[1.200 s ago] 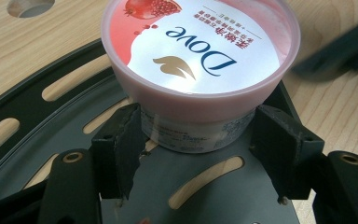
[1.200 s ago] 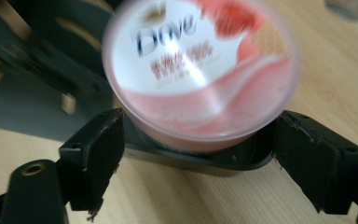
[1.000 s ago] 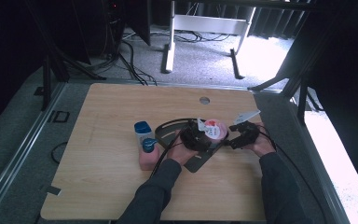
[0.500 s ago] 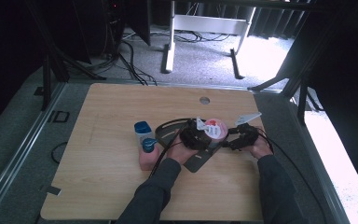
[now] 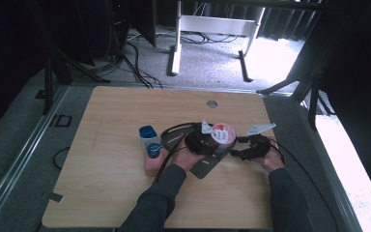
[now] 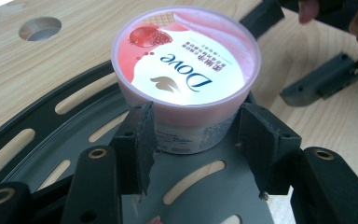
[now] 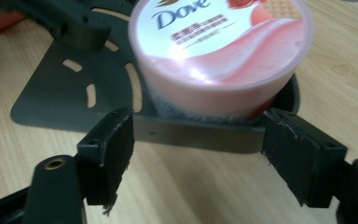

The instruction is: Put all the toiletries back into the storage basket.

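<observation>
Wooden table [image 5: 116, 193]: pink Dove tub [image 6: 186, 70] stands on a slotted dark metal plate [image 6: 51, 135]. Left gripper [image 6: 196, 135] has just closed, clamping the tub's sides. Right gripper [image 7: 196, 154] jaws, narrowing, flank it without touching.

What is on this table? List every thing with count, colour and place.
round plastic tub with printed lid: one, pink, on the plate
slotted metal plate: one, dark grey, table middle
blue-capped bottle: one, pale, left of the plate
pump bottle: one, pink, in front of it
wooden table: one, light, round hole at the far edge
left gripper: black, jaws just closed onto the tub's wall
right gripper: black, jaws just closing, nothing between, tub ahead
</observation>
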A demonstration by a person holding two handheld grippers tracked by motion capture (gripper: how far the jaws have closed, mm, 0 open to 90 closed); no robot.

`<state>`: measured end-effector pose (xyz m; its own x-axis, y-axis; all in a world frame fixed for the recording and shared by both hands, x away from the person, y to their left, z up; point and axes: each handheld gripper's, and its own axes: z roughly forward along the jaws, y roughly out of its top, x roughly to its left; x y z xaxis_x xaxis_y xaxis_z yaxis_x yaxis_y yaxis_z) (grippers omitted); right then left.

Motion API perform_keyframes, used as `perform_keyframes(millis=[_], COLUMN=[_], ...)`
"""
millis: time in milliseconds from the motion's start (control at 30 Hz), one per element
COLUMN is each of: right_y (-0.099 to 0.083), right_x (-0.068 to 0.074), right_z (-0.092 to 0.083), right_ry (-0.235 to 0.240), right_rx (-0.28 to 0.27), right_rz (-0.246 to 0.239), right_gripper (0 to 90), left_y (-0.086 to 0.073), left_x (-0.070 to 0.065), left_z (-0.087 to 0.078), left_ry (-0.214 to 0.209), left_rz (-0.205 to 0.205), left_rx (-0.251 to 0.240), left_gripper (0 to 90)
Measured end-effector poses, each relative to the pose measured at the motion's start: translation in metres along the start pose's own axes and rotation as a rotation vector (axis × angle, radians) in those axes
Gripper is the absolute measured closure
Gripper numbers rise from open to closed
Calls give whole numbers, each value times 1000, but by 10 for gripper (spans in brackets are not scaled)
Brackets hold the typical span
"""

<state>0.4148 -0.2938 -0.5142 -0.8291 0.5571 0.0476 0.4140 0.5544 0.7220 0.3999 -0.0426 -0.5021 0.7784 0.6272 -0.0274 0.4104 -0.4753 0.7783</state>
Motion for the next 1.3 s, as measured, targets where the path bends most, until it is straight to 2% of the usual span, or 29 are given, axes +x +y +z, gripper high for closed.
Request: perform_keyframes(millis=[200,233,300,400,533,600,667,900,1000,1100,1300], right_y=[-8,-10,-13,-17,-21,-26,-29,-39,-43,-48,-53], right_x=[16,23,30,42,52,59,63,74,76,79,79], right_z=[-4,-3,-2,-2,-4,-5,-3,-1,0,0,2], right_ry=[-25,-30,-20,-40,-50,-60,-59,-70,-82,-106,-134], right_rx=[-7,2,15,45,33,24,30,26,28,15,21], right_rz=[-2,-7,2,-14,-15,9,17,32,39,54,63], right_gripper=[285,285,285,285,285,293,305,315,316,317,316], left_y=[-3,-4,-6,-9,-11,-12,-15,-21,-22,-21,-20], left_x=[-1,-1,-2,-4,-5,-6,-6,-7,-6,-9,-14], left_z=[-7,-8,-10,-14,-16,-18,-19,-25,-31,-35,-46], left_ry=[-25,-44,-56,-67,-76,-77,-96,-84,-99,-100,-108], left_rz=[-16,-24,-17,-23,-27,-24,-24,-32,-41,-26,-15], left_rx=[2,9,17,15,21,21,26,43,37,49,38], left_gripper=[448,437,419,399,388,387,387,419,435,456,480])
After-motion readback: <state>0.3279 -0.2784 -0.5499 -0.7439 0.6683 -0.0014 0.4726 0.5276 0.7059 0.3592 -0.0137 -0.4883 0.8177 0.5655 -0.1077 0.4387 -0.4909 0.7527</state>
